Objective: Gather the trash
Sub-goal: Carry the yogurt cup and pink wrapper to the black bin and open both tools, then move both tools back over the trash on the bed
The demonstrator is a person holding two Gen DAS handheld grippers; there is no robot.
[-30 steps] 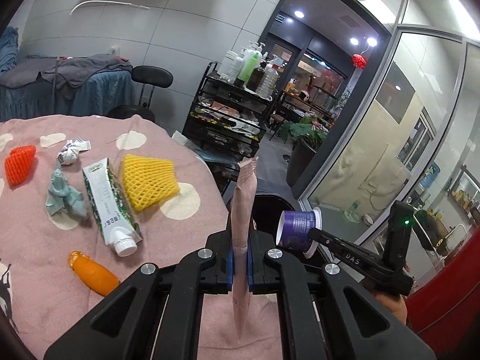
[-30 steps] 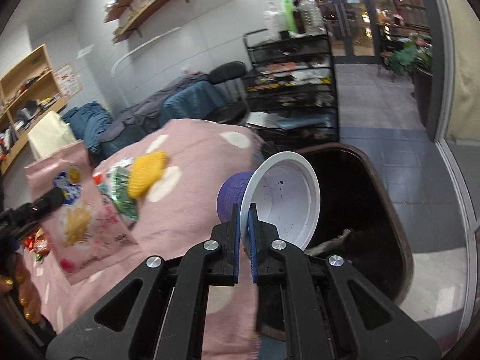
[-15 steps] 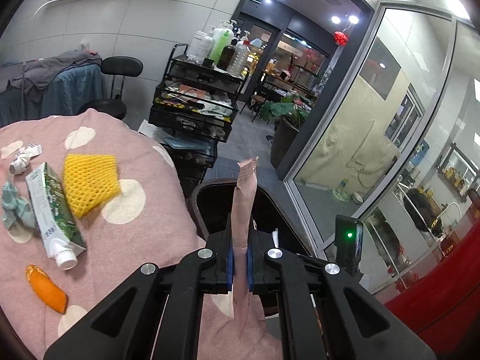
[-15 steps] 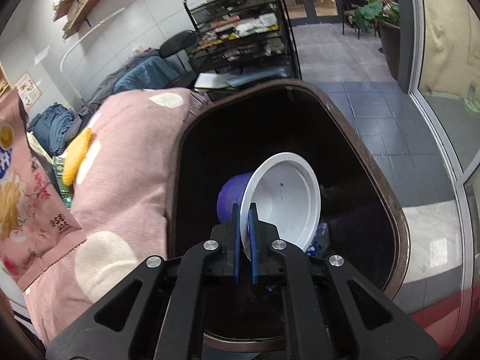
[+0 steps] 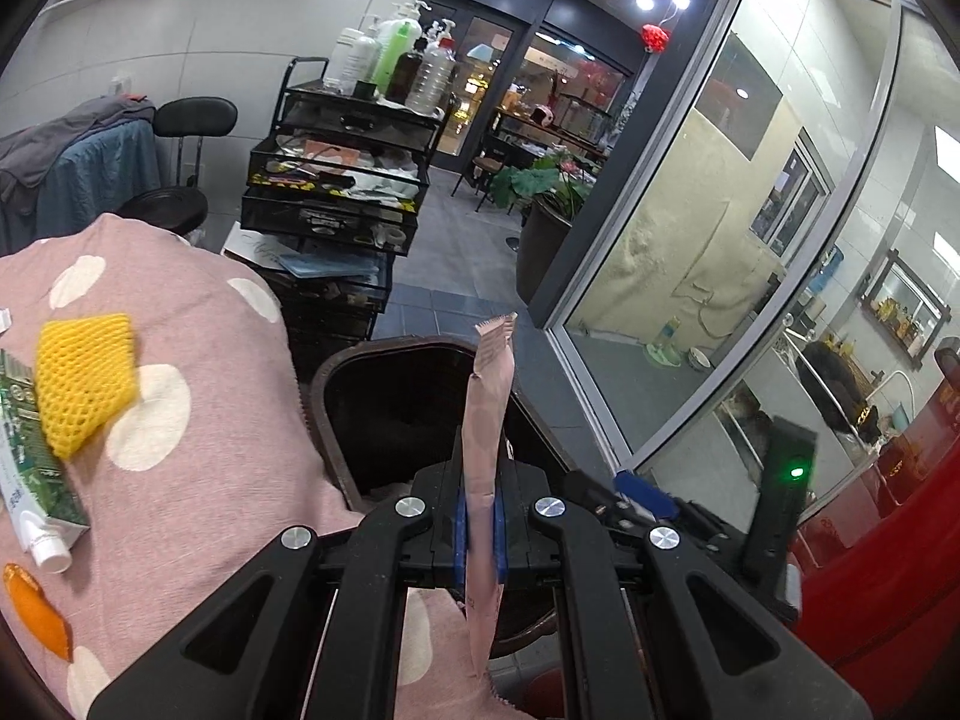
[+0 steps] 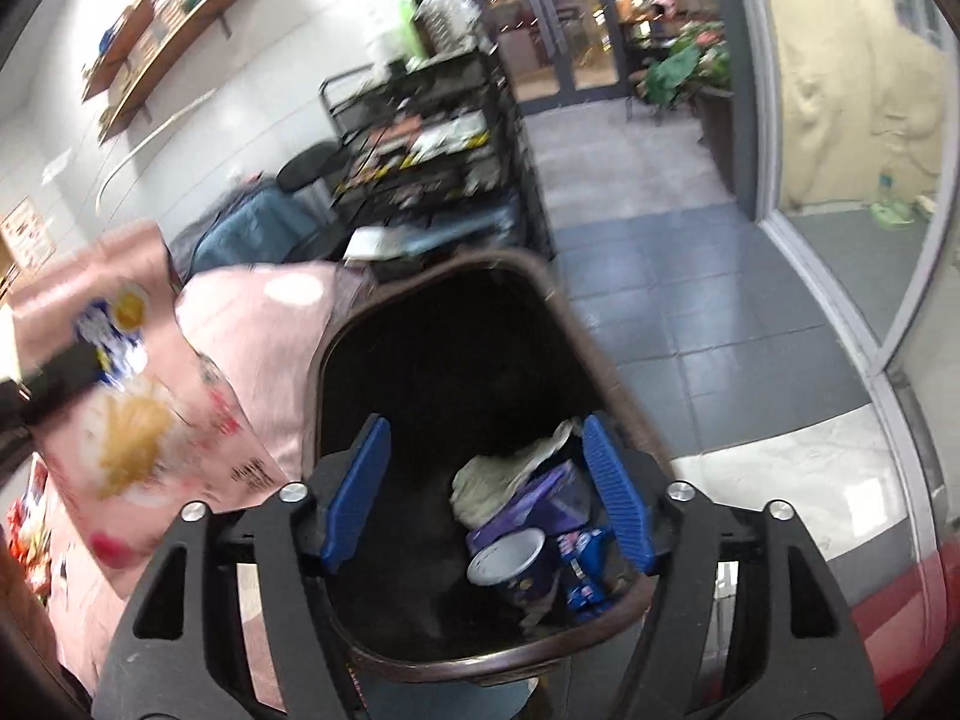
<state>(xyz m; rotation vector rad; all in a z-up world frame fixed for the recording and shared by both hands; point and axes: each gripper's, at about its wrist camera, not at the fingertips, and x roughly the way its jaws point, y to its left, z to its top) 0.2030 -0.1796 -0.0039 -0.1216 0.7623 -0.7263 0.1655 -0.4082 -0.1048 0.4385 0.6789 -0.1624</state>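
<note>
Your left gripper (image 5: 480,531) is clamped on the flat pink foil snack bag (image 5: 489,420), held edge-on just above the dark brown plastic bin (image 5: 336,378) beside the pink dotted tablecloth (image 5: 198,480). It looks light, limp and slick, so grip it mid-body as you have. Your right gripper (image 6: 486,492) hangs over the bin, jaws opening with nothing between them. Only the right view shows the purple paper cup (image 6: 516,558) lying inside, and the bag's printed face

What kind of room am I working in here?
Probably a shop-front beauty or massage room: a black trolley carrying pump bottles, a glass storefront wall facing a tiled corridor, and a pink spotted cover over a bed or table beside the bin.
</note>
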